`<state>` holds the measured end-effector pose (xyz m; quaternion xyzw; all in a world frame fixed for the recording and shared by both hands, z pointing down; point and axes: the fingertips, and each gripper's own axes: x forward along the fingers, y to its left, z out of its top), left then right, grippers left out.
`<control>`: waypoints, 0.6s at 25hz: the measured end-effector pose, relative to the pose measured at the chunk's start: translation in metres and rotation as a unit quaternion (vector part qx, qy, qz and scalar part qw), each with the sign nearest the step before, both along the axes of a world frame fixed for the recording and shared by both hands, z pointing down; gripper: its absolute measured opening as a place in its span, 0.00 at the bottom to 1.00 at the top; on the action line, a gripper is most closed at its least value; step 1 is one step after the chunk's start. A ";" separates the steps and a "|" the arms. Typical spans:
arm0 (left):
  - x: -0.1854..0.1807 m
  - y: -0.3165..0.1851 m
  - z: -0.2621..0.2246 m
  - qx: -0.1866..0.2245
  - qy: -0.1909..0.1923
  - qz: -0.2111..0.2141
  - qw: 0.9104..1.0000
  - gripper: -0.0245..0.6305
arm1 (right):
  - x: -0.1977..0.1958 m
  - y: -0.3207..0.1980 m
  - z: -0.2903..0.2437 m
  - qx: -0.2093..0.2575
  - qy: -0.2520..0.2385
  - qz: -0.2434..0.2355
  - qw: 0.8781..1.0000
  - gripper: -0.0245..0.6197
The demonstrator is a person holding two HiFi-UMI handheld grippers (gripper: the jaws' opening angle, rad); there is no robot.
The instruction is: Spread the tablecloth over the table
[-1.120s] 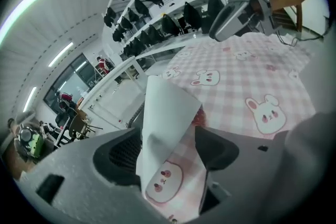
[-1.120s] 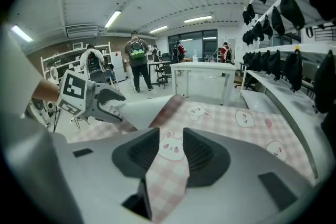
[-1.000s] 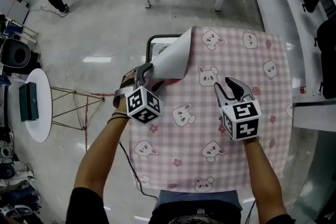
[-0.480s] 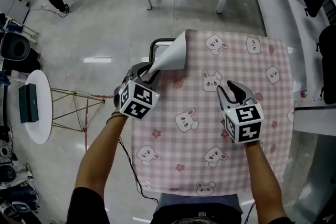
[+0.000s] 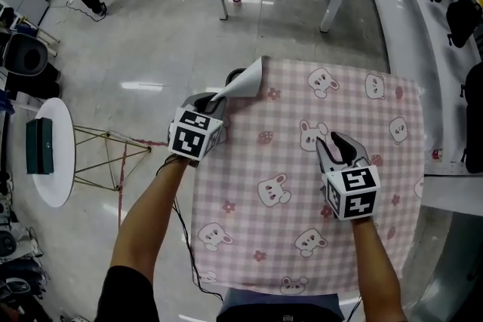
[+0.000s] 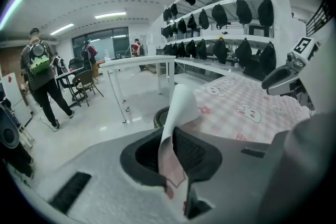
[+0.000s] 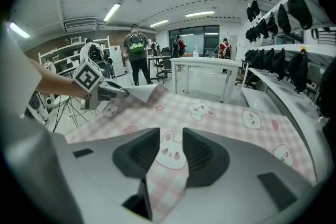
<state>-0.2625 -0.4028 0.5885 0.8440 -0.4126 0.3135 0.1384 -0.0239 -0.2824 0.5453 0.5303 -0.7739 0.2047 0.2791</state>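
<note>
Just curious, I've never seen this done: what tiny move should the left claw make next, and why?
Probably draw the left claw outward toward the far-left table corner, unfolding the flap. Its jaws have just been closing on the turned-over corner of the tablecloth, white underside showing, and that table corner shows uncovered.

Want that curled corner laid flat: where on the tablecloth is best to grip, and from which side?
Probably the tablecloth at its upturned far-left corner, from the left: it stands up, both faces reachable; the left gripper has just been closing its jaws on it.
</note>
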 end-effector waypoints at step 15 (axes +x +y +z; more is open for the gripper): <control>-0.012 -0.011 0.025 -0.014 0.002 -0.038 0.999 0.12 | -0.004 -0.002 0.019 -0.015 -0.002 -0.001 1.000 0.25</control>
